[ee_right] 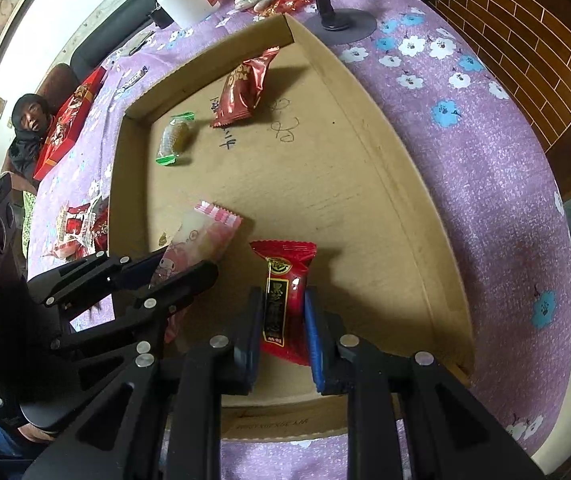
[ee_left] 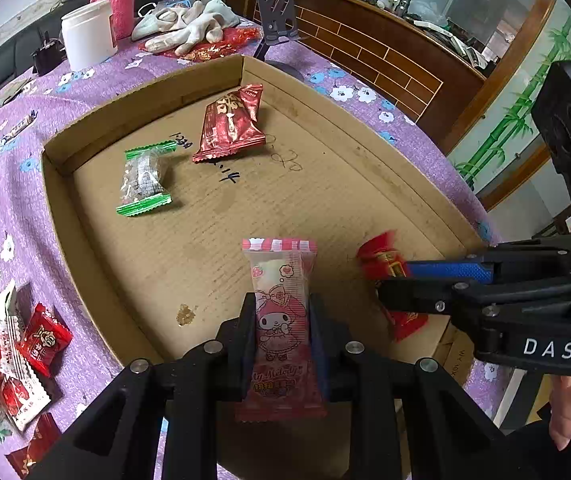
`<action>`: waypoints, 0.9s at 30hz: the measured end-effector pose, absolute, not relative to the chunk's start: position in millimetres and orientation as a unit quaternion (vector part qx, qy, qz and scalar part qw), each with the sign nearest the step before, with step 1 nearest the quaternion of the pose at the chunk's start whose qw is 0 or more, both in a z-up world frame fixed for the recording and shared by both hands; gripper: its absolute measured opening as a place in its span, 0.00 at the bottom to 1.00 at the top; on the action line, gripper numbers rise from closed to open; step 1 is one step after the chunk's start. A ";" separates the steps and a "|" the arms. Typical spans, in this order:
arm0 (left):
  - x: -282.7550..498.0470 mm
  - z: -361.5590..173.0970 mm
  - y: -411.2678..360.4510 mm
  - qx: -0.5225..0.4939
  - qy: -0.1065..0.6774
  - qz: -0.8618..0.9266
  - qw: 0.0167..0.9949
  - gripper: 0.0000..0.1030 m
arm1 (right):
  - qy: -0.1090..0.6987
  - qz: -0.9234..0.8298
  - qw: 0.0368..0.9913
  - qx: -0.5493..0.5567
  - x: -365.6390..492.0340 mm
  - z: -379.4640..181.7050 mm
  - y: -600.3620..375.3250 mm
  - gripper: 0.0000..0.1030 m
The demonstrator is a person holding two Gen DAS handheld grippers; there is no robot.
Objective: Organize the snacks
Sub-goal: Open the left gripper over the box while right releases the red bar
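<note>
Cardboard tray (ee_left: 97, 240): matt, ribbed, stained. Pink snack wrapper (ee_left: 281, 280): glossy translucent plastic. Red snack packet (ee_right: 285, 280): shiny foil-like film. Tablecloth (ee_right: 485, 160): purple, nubbly cloth.

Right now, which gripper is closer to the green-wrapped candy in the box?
Left. The left gripper is nearer the green-wrapped candy; the right gripper sits farther out, toward the box's other side.

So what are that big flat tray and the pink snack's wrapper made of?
The tray looks like plain brown corrugated cardboard: matte, with ribbed lines, pen marks and stains. The pink snack's wrapper seems thin glossy plastic film: partly see-through, printed, with crimped zigzag ends.
</note>
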State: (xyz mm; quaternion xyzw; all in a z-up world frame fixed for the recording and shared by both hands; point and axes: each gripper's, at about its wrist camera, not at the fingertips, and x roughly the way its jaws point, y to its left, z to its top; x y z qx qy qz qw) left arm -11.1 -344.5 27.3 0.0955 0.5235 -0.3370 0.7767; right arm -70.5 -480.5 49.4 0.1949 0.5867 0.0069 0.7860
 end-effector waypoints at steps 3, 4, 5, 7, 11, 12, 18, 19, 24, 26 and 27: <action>-10.4 27.8 -344.2 0.093 0.528 -0.336 0.775 0.25 | 0.583 0.007 0.789 0.193 -69.2 51.9 -479.1 0.19; -10.3 28.7 -343.9 0.092 0.529 -0.336 0.774 0.30 | 0.582 0.006 0.790 0.193 -69.5 52.8 -479.4 0.19; -10.5 29.8 -343.2 0.090 0.528 -0.337 0.774 0.33 | 0.582 0.004 0.790 0.193 -69.9 53.8 -479.6 0.21; -11.5 34.0 -341.0 0.087 0.524 -0.337 0.777 0.39 | 0.577 0.001 0.794 0.193 -70.5 58.1 -479.8 0.25; -13.9 46.4 -335.4 0.084 0.511 -0.340 0.785 0.39 | 0.558 -0.009 0.808 0.189 -73.2 72.0 -481.6 0.25; -14.7 49.9 -333.2 0.083 0.507 -0.341 0.787 0.39 | 0.555 -0.011 0.810 0.191 -73.4 74.5 -481.8 0.26; -17.7 68.8 -313.6 0.076 0.487 -0.339 0.801 0.39 | 0.544 -0.019 0.815 0.201 -75.0 84.7 -475.7 0.26; -17.7 71.8 -308.4 0.074 0.483 -0.337 0.805 0.39 | 0.542 -0.018 0.815 0.202 -75.3 86.2 -473.1 0.26; -15.8 84.8 -264.6 0.051 0.472 -0.316 0.821 0.50 | 0.533 -0.010 0.822 0.200 -76.6 95.7 -456.6 0.26; -14.8 86.4 -247.4 0.045 0.471 -0.305 0.826 0.51 | 0.531 -0.005 0.824 0.197 -77.8 99.0 -449.1 0.27; -12.8 85.9 -234.4 0.039 0.475 -0.299 0.827 0.51 | 0.531 -0.003 0.825 0.196 -78.0 99.7 -444.9 0.28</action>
